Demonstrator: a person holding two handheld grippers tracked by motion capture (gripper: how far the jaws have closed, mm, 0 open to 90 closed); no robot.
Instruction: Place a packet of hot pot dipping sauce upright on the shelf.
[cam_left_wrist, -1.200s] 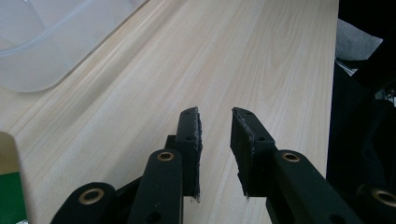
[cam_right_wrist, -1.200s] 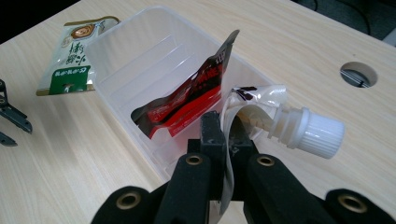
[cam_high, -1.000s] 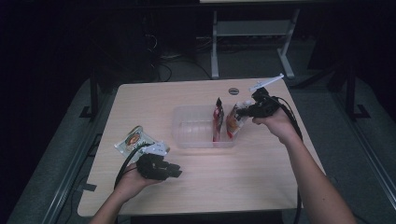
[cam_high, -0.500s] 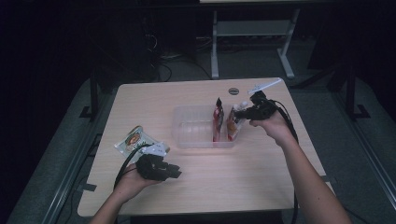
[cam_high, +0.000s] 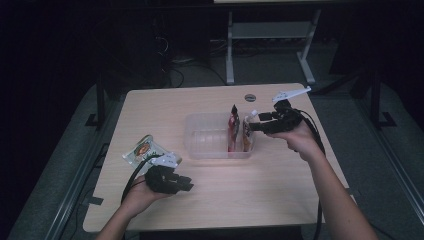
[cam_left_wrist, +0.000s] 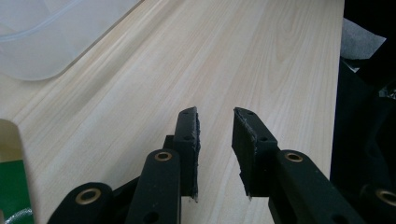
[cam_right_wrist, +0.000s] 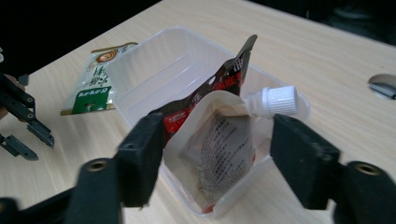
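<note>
two pouches stand in the tub, right jaws just let go

two black jaws of the right gripper (cam_right_wrist: 217, 154) stand wide apart, having just been opening; the spouted pouch (cam_right_wrist: 224, 149) sits between them, and the pads do not press on it. the pouch stands upright in the clear plastic tub (cam_right_wrist: 154, 70), at the tub's end nearest the table's right edge, its white cap (cam_right_wrist: 278, 100) leaning over the rim. a dark red pouch (cam_right_wrist: 219, 84) stands just behind it, touching it. in the high view the right gripper (cam_high: 255, 126) hovers level at that end of the tub.

the left gripper (cam_left_wrist: 215, 140) rests near the table's (cam_high: 280, 185) front left corner, jaws slightly apart with bare wood between them. a green and white packet (cam_high: 142, 150) lies flat just beside it, toward the left edge, well apart from the tub.
</note>
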